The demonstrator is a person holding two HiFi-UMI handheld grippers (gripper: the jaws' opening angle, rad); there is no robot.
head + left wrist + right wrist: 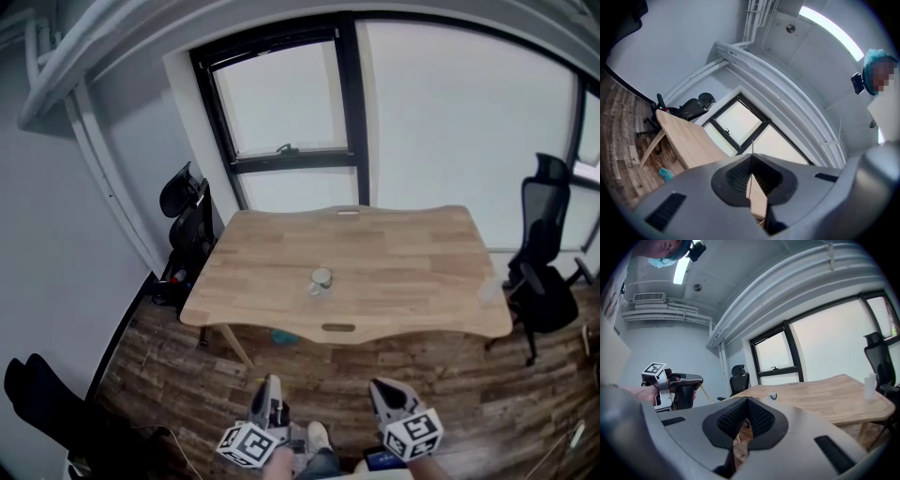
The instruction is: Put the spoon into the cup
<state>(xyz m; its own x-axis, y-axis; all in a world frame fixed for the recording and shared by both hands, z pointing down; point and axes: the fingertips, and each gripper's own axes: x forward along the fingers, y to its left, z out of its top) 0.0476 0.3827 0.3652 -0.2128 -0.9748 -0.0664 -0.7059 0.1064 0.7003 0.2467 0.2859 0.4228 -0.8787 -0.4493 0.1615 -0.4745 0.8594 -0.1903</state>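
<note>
Cup (322, 277) stands near the middle of the wooden table (412, 239). A small pale thing (313, 290) touches its near-left side, but it is too small for me to say whether it is the spoon. Both grippers hang low in my head view, over the wood-plank floor (469, 394), side by side and well apart from the table's near edge. On the left gripper (273, 382) the fingers (735, 177) are pressed together, tips meeting. A thin yellowish strand (705, 394) pokes out past those tips, and I cannot tell what it is. On the right gripper (379, 386) the fingers (764, 420) also meet at the tips, with nothing between them. One black office chair (187, 220) stands at the table's left end and another (546, 281) at its right. A clear container (868, 386) stands near the table's right edge.
</note>
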